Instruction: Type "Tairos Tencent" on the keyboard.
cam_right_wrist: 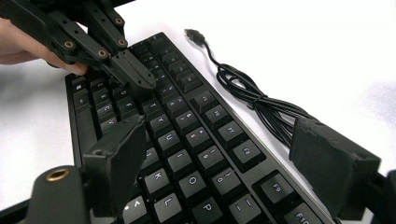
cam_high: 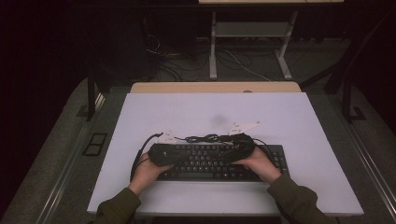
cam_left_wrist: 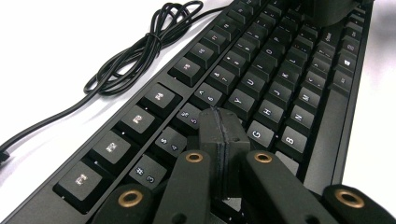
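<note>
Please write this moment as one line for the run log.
scene: black flat plastic keyboard on white table | left tool: shut, tips over keys | right tool: open above keys | black coiled cable: behind keyboard

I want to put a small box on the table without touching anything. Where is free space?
The white table is bare beyond the coiled cable, also in strips left and right of the keyboard and along the near edge. The middle is crowded: left gripper, right gripper and both hands over the keys.
</note>
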